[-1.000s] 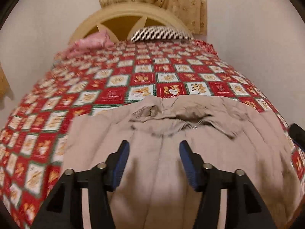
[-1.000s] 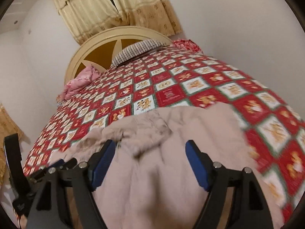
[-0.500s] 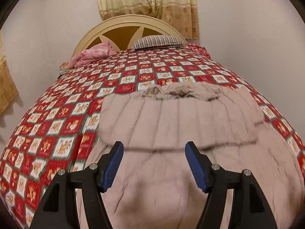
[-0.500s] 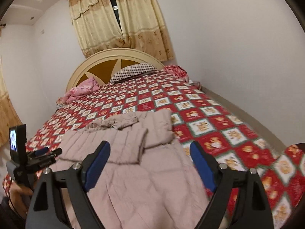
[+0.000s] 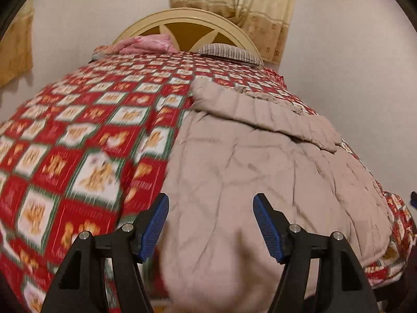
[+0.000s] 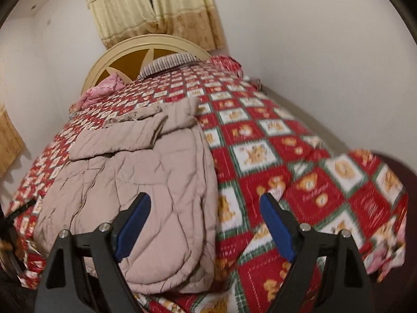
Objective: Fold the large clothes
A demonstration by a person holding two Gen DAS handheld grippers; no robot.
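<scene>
Bed [image 5: 78,135] first: red-and-white teddy-print cover fills both views, cream arched headboard [image 5: 187,23] at the far end, yellow curtains [image 6: 156,7] above it. Beige quilted coat [image 5: 260,161] lies flat on the bed near the foot edge, both sleeves folded across the chest, collar toward the headboard, hem closest to me. Striped pillow [image 5: 232,54] and pink bundle [image 5: 148,43] sit by the headboard, well apart from the coat. My left tongs [image 5: 209,224] hang wide open above the coat's hem, gripping nothing. My right tongs [image 6: 204,230] are wide open too, empty, straddling the coat's right edge and the bed cover.
</scene>
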